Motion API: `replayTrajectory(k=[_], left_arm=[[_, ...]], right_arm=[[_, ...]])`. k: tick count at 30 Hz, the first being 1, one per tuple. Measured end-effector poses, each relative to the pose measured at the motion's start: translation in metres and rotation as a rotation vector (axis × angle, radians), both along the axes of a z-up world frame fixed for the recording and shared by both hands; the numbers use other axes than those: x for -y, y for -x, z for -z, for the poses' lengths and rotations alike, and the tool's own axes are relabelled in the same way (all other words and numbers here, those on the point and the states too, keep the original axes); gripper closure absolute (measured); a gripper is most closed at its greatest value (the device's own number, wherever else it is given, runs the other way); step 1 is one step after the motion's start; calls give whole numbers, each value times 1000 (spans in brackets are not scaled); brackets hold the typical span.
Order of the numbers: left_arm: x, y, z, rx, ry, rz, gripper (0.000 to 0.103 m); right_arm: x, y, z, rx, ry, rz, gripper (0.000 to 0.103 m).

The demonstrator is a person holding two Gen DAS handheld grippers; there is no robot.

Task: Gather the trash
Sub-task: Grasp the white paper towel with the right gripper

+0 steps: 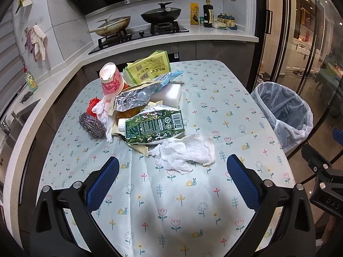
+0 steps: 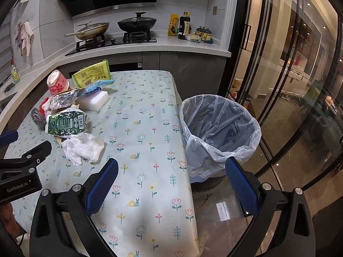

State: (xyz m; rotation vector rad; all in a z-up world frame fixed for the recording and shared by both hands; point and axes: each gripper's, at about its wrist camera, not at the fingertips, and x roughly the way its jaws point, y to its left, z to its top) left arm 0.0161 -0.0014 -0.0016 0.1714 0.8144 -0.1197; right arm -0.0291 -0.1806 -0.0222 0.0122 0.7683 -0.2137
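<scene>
A pile of trash lies on the flowered tablecloth: a crumpled white paper towel nearest, a green carton, a steel scourer, silver foil wrapper, a pink paper cup, a yellow-green packet and a white sponge block. My left gripper is open and empty, just short of the paper towel. My right gripper is open and empty over the table's right edge, next to the lined trash bin. The paper towel and carton lie to its left.
The bin stands on the floor off the table's right side. Behind the table runs a counter with a hob and two pans, bottles and a sink at left. Glass doors stand right.
</scene>
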Motion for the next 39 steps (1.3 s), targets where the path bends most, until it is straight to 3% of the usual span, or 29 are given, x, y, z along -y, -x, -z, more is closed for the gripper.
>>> replayTrajectory(k=[8,17,28,34,36,39], left_arm=[[-41,-32,7,-32,46,-82,7],[-82,-61,28,-85,51,-139,7],[-108,-86,50,-157,72,-142,7],[-113,-100,58,-181,95,-118,7],[-113,-106,60,-185,105,-105,7],[-112,-114,62,-182,119,-87,7]], right_arm=[[-26,-34,10,2,-45,-53,7],[-74,-80,43,-70,-96,-162,12],[-119,-118,88,-184,-134,-232,18],[-128,-127,101,-231,-167,-244,56],[-129,-126,102,-240,-176,-249,76],[-128,-120,99,-247,-175,-250,88]])
